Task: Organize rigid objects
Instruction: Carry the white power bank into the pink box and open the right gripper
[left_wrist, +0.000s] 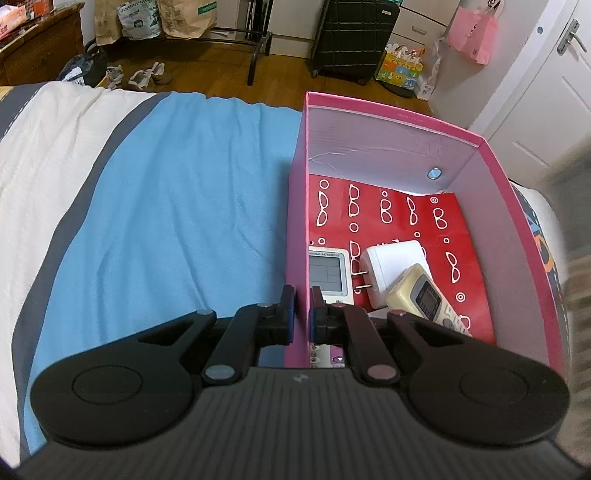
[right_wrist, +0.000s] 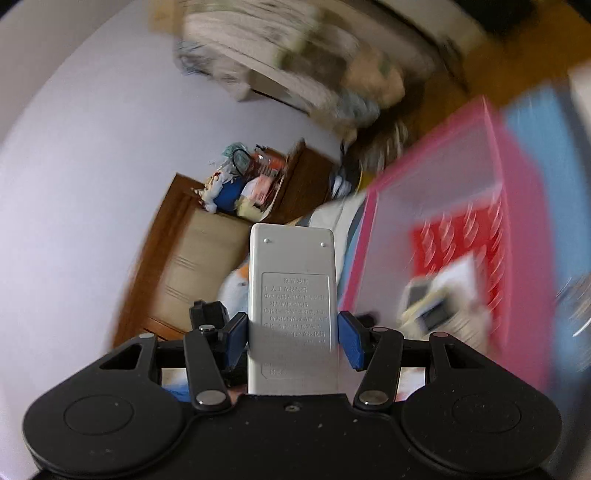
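A pink box (left_wrist: 388, 110) with a red glasses-patterned floor stands on the blue bed cover (left_wrist: 177, 206). Inside lie a white remote with a screen (left_wrist: 328, 275), a white plug adapter (left_wrist: 391, 271) and a cream remote (left_wrist: 428, 299). My left gripper (left_wrist: 301, 314) is shut on the box's near left wall (left_wrist: 297, 221). In the right wrist view, my right gripper (right_wrist: 293, 336) is shut on a grey-white remote (right_wrist: 291, 295), held back side up in the air to the left of the blurred pink box (right_wrist: 517, 206).
The bed has a white and grey duvet (left_wrist: 48, 177) at left. On the wooden floor beyond stand a black suitcase (left_wrist: 354, 37), paper bags (left_wrist: 184, 16) and shoes (left_wrist: 147, 74). A white door (left_wrist: 546, 85) is at right. A wooden cabinet (right_wrist: 199, 243) shows in the right view.
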